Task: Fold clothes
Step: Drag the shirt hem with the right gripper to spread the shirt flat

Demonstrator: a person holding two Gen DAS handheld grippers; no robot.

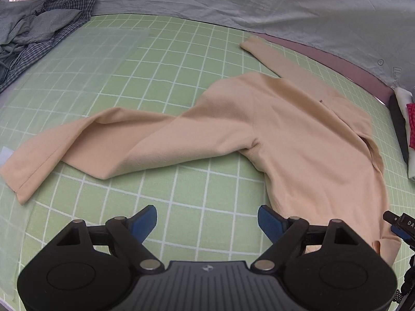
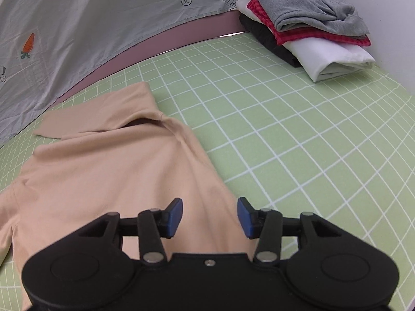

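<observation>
Green grid-patterned bed sheet [image 1: 181, 59], peach top [image 1: 298, 134] spread flat, folded stack [image 2: 311, 26], crumpled clothes [image 1: 33, 28]

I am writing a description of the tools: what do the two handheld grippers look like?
Both look alike: the left gripper and right gripper have matte black bodies with round side lobes, silver pivot pins, black linkage bars and blue pads. The left body is ribbed with a small logo. No hands or sleeves show.

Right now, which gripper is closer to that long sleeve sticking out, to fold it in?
Probably the left gripper. In its view the long sleeve of the peach sweater stretches out just ahead, and the gripper is open and empty. The right gripper hovers over the sweater's body, facing the folded stack.
</observation>
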